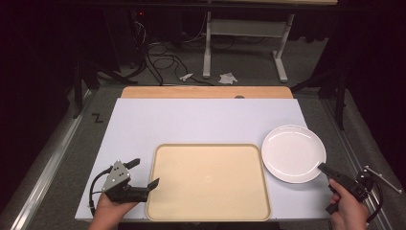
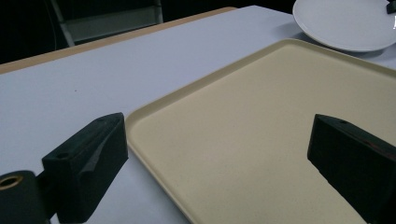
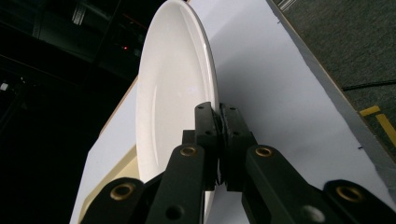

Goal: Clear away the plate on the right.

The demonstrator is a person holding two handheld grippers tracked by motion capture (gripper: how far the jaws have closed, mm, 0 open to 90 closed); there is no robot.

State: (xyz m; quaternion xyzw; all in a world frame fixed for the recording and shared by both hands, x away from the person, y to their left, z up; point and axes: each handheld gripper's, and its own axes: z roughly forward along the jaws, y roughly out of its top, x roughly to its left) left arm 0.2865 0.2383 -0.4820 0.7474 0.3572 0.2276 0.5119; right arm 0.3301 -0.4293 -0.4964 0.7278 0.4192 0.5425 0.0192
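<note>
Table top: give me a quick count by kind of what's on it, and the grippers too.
White plate: 1, its near rim clamped in the right gripper
Beige tray: 1, bare
Grippers: 2, the left gripper open over the tray's left edge
Total: 4

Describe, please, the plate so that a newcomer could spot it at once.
Start at the white table and find the beige tray near its front edge. Just right of the tray sits the plate, its rim pinched by the right hand-held gripper. It is the only round, glossy white thing there.
</note>
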